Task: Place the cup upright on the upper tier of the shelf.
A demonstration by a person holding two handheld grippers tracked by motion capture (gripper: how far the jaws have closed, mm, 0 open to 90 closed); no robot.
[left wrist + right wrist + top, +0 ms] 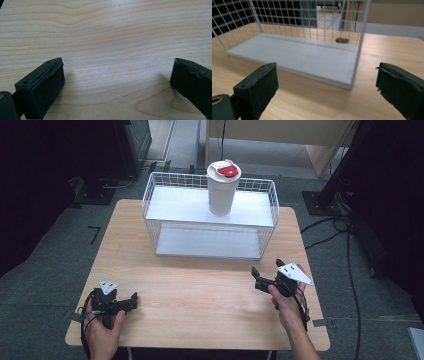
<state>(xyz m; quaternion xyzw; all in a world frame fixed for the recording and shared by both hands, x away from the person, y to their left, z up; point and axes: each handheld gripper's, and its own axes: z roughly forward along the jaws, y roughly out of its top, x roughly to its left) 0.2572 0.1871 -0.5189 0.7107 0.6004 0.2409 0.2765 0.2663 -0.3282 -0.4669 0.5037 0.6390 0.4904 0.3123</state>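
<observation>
Two claws are mine, both low in the high view. Largest first: the table (200,290) spans the middle of the frame, and the wire rack (210,215) stands at its upper centre. On the rack's top shelf stands the cup (222,190), white with a red lid mark, upright, well apart from both claws; I can read no writing on it. My right claw (267,272) at lower right points toward the rack, jaws spread, empty. My left claw (134,300) at lower left lies low over bare wood, jaws spread, empty.
</observation>
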